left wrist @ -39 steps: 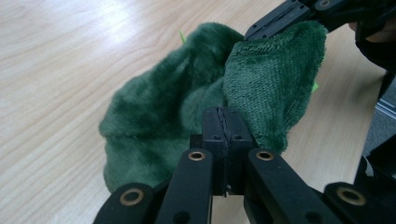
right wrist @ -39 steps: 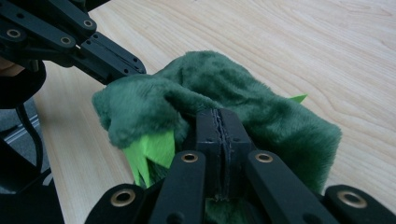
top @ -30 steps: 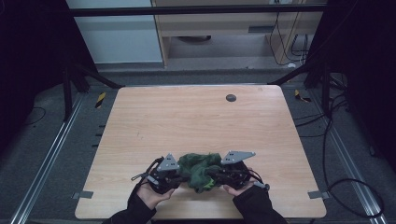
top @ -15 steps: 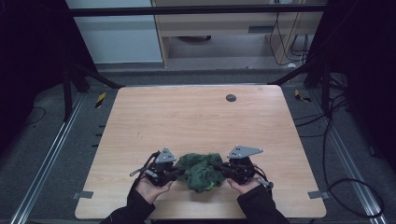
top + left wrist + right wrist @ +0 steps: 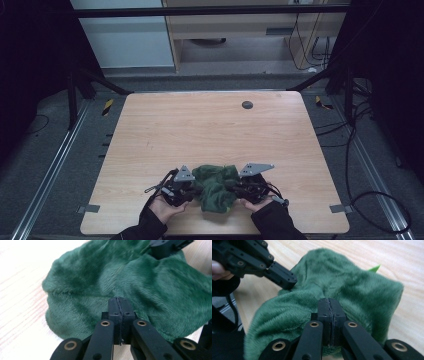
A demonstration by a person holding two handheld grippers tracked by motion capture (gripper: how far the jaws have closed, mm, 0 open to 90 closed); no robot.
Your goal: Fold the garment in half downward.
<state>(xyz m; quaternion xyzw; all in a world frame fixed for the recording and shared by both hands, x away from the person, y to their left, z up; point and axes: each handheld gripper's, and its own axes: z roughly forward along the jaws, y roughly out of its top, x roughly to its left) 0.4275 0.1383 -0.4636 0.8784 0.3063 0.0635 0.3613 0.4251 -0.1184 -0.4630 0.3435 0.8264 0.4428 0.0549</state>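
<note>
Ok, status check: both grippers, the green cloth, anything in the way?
Left gripper shut on green cloth. Right gripper shut on it too, opposite side. Cloth bunched at table near edge. Small dark disc far off, nothing blocking.

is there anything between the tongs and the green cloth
Nothing visible. The left tongs and the right tongs both have their jaws pressed together right at the green cloth, which bunches against their tips. Whether each pinches a fold can't be made out. The bare table lies beyond.
</note>
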